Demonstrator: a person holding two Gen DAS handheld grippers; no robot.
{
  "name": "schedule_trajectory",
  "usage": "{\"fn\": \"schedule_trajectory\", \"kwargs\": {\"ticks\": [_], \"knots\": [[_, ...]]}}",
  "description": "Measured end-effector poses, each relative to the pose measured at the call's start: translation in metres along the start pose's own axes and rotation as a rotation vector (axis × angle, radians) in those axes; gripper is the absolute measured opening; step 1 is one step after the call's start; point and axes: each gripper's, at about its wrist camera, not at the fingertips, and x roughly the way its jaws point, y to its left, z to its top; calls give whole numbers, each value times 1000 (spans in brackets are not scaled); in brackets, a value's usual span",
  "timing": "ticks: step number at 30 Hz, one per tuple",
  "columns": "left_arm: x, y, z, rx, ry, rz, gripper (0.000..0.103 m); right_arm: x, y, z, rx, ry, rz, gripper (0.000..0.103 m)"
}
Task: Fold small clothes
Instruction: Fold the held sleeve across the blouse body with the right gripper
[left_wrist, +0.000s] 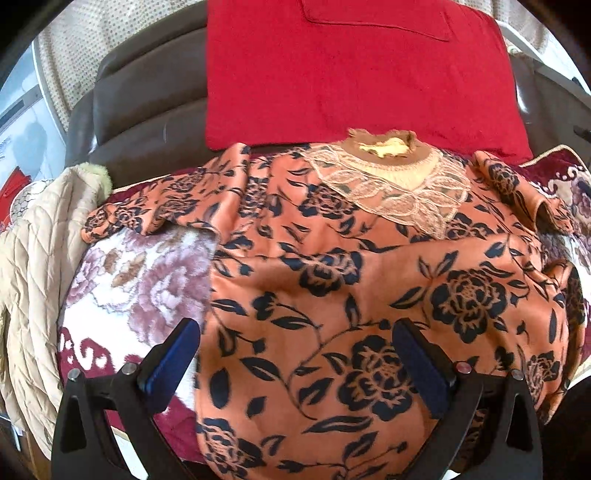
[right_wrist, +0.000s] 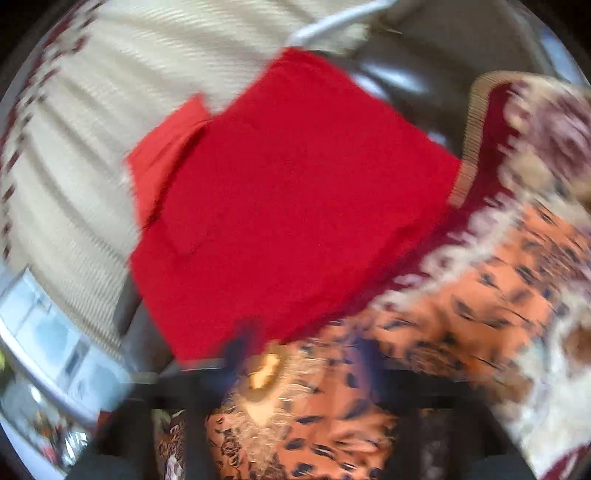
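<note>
On the floral blanket (left_wrist: 122, 280) over a brown sofa (left_wrist: 147, 103): orange floral top (left_wrist: 369, 280) spread flat, lace collar (left_wrist: 391, 184) toward red folded cloth (left_wrist: 351, 74); quilted beige jacket (left_wrist: 40, 258) left. Left gripper (left_wrist: 295, 365) wide open, empty above top. Right gripper (right_wrist: 299, 354) blurred, spread wide, nothing held

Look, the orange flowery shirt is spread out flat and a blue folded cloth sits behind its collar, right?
Not quite: the folded cloth behind the collar is red, not blue. The left wrist view shows it clearly. The orange flowery shirt is indeed spread out flat.
</note>
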Motion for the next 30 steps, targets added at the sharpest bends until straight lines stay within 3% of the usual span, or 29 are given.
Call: {"fn": "schedule_trajectory", "kwargs": {"ticks": [3,7,15,18,21,26,27,29,30], "knots": [[-2,-15,-1,26,2,-18,103,-15,-44,15,114,-67,-45,94],[-4,-34,1,58,4,-33,103,-9,-105,39,244,-43,-95,93],[-6,-58,9,82,17,-49,103,-10,-201,59,487,-100,-255,72],[-6,-64,11,91,17,-55,103,-23,-213,62,519,-156,-284,72],[-7,-69,11,107,18,-56,103,-6,-228,60,543,-70,-278,71],[-13,-65,9,110,16,-42,103,13,-222,62,474,-77,-285,69],[-16,-61,8,106,15,-31,103,17,-222,62,464,-74,-286,64],[-20,-53,8,95,10,-13,103,26,-224,63,449,-59,-301,26],[-22,-49,8,87,6,-5,103,32,-228,61,456,-48,-294,23]]}}
